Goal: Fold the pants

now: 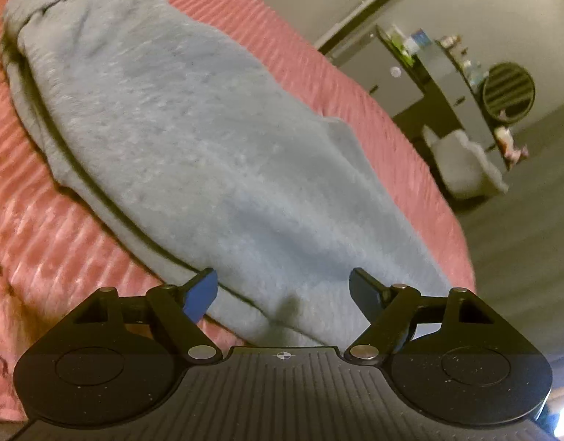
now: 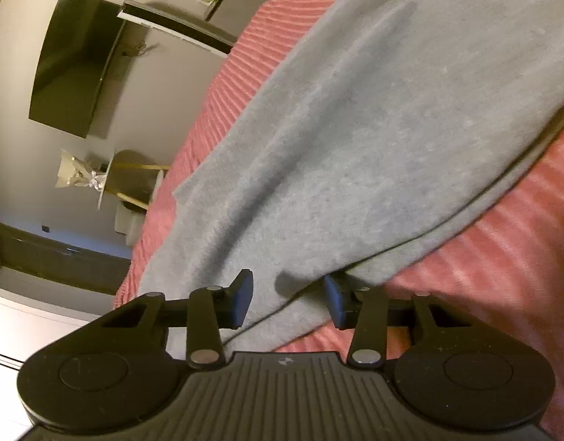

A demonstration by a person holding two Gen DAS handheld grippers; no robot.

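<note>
I see both claws gaping, gripping nothing: left claw (image 1: 284, 294) and right claw (image 2: 288, 299) over grey sweatpants (image 1: 179, 139) on the pink bedspread (image 1: 43, 250).

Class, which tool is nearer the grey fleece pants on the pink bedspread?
Neither clearly: both are open at its near edge. The left tool straddles the grey fleece pants; the right tool straddles the hem.

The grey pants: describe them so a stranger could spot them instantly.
Find the bed with the pink ribbed bedspread. On it lie the grey pants, a long strip of soft fleecy fabric already doubled lengthwise. They are the only garment there, pale grey against the pink.
</note>
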